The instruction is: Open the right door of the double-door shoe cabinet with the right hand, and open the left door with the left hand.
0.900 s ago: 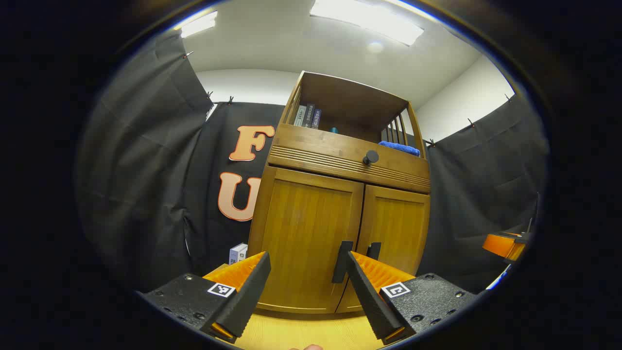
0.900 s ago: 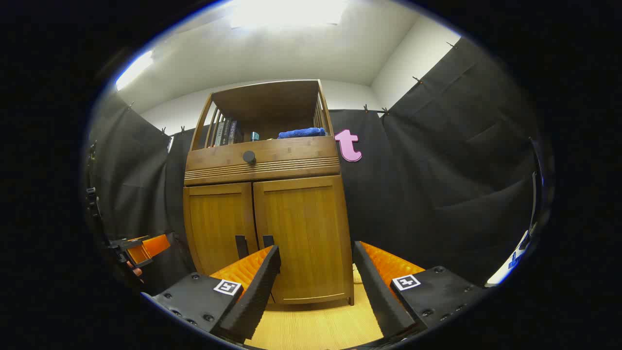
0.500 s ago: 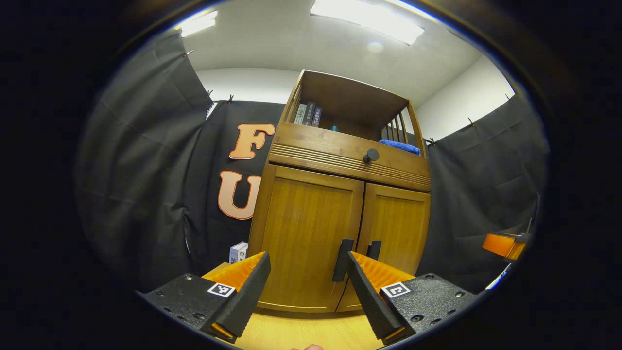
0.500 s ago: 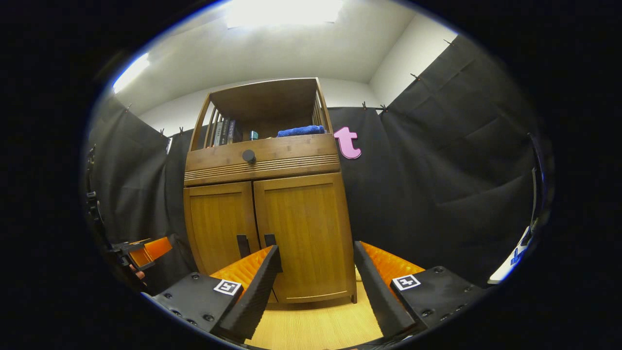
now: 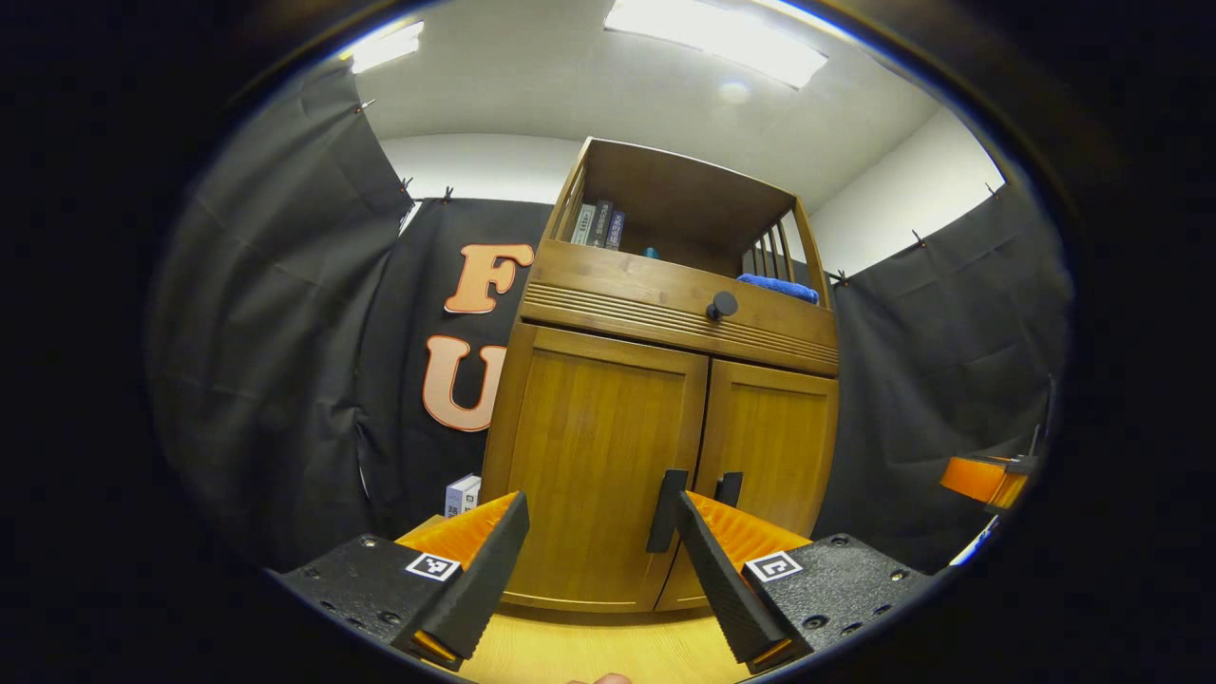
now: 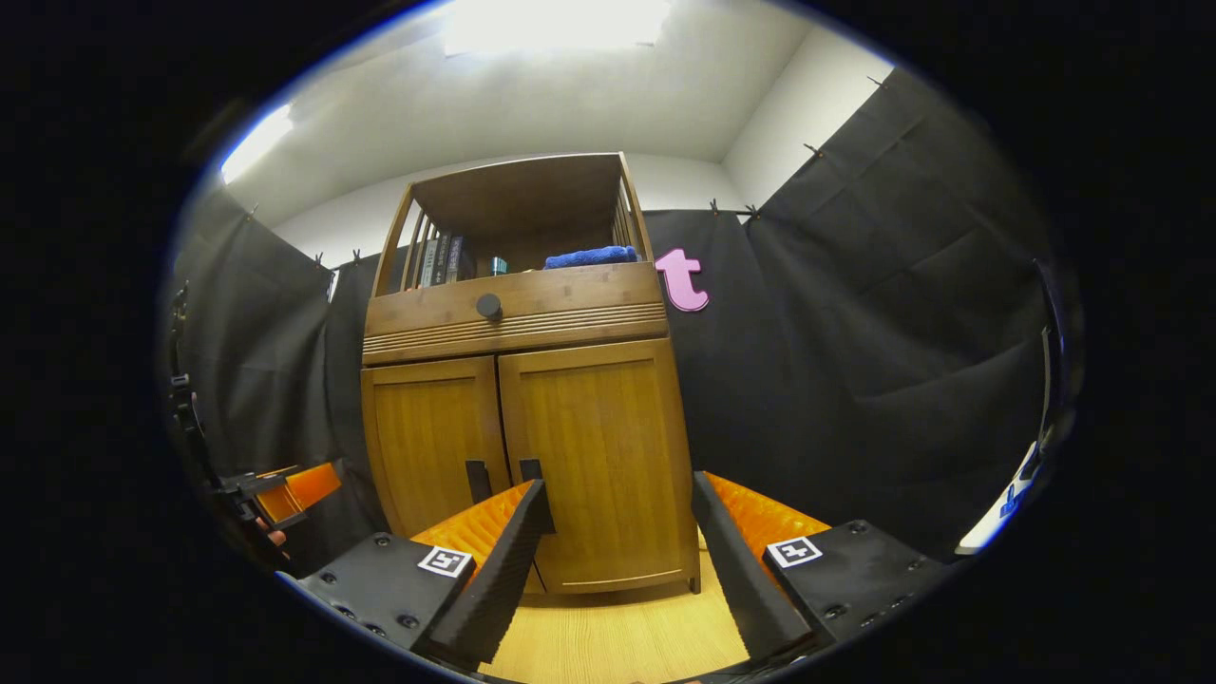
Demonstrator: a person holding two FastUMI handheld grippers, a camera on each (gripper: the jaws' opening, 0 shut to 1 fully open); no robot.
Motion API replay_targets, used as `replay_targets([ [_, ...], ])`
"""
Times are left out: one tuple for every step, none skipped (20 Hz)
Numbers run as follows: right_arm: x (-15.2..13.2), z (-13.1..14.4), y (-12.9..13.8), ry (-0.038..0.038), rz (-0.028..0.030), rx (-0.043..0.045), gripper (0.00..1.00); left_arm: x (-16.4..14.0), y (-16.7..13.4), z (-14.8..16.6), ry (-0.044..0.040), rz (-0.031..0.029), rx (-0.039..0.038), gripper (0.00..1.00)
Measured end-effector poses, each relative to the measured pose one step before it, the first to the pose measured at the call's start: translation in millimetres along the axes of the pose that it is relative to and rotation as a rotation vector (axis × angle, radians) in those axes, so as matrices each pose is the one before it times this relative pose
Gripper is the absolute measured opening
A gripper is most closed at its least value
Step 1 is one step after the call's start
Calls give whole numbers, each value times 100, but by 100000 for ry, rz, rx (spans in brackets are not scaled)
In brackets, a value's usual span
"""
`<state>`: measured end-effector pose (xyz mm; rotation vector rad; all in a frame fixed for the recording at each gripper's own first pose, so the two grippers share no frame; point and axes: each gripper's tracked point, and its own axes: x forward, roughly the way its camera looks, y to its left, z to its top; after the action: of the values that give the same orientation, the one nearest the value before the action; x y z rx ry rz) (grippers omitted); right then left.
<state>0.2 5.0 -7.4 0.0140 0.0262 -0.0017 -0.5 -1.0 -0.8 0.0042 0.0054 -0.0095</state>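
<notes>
The wooden shoe cabinet stands in front of me with both doors closed. In the left gripper view its left door [image 5: 594,456] and right door [image 5: 774,442] meet at two dark vertical handles [image 5: 665,508]. My left gripper [image 5: 600,508] is open, short of the left door, with its right finger beside the handles. In the right gripper view the right door [image 6: 598,456] sits beside the left door [image 6: 427,446]. My right gripper [image 6: 619,494] is open in front of the right door, its left finger just below the right handle [image 6: 530,468].
A drawer with a round dark knob [image 5: 722,305] tops the doors. The open shelf above holds books [image 5: 598,223] and a blue cloth [image 6: 591,256]. A small box [image 5: 463,494] lies left of the cabinet. Light wood floor [image 6: 617,636] runs below.
Almost nothing: both views shift by a few pixels, the doors stay closed and both grippers stay open.
</notes>
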Motion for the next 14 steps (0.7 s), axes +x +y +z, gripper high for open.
replay_targets([
  [126, -276, 24, 1271, -164, -732, 97, -21, 112, -6, -71, 255, 0, 94],
  [198, -151, 97, 612, 280, -226, 97, 24, 241, 45, -117, 328, 204, 94],
  [320, -77, 344, 200, 770, 337, 97, 40, 101, 72, -9, 490, 397, 94],
  [389, 16, 350, -98, 987, 521, 97, -27, 258, 25, 27, 578, 408, 94],
  [481, 89, 230, -134, 844, 181, 97, 12, 183, 41, 25, 492, 138, 94],
  [548, 164, 265, -596, 648, -258, 97, 9, 114, -49, 0, 279, -4, 94],
  [728, 153, 307, -520, 719, -592, 97, -19, 157, 106, -24, 447, 49, 94],
  [886, -4, 471, -213, 1304, -487, 100, -84, 181, 29, -53, 425, 238, 94],
  [824, -56, 593, -217, 1904, -162, 97, -56, 173, 86, -90, 412, 387, 94],
  [1125, -13, 855, -230, 2436, -49, 97, -120, 180, -64, 79, 410, 494, 94],
  [1261, 110, 850, -787, 2599, -190, 97, -51, 99, -20, 286, 364, 458, 94],
  [1530, -10, 673, -614, 2041, -474, 97, -39, 73, -55, 292, 401, 203, 94],
  [1747, -117, 526, -162, 1427, -655, 97, 38, -63, 74, 80, 245, 247, 94],
  [1709, -378, 619, 219, 1115, -400, 97, 12, -95, 204, -68, 326, -67, 94],
])
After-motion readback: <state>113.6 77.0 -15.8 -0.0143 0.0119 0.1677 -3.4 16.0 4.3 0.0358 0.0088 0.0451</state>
